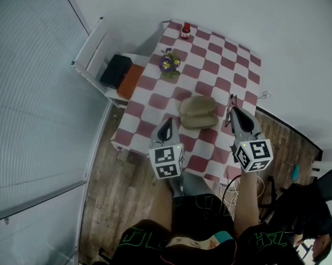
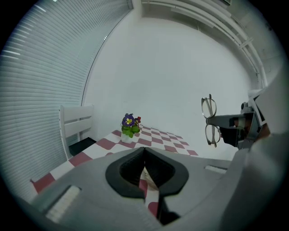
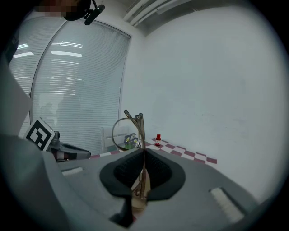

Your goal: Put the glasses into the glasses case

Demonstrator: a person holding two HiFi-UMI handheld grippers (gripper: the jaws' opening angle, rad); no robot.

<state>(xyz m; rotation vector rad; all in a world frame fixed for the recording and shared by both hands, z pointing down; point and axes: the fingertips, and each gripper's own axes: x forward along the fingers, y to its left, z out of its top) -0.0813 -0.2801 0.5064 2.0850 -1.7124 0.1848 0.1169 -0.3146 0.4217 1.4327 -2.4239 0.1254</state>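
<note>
I pinch the glasses (image 3: 128,134) tight in my right fingers (image 3: 159,173), held up ready for the glasses case (image 1: 198,112); my left fingers (image 2: 128,170) are closed on nothing.

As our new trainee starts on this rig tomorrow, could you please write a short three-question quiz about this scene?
1. True or false: the left tongs grip the glasses.
2. Where does the glasses case lie? A: in the left tongs. B: on the checked tablecloth. C: in the right tongs.
3. Which thing stands between the case and the red bottle?
Key: 1 false: the right tongs are shut on the glasses, and the left tongs are shut on nothing. 2 B. 3 the flower pot.
</note>
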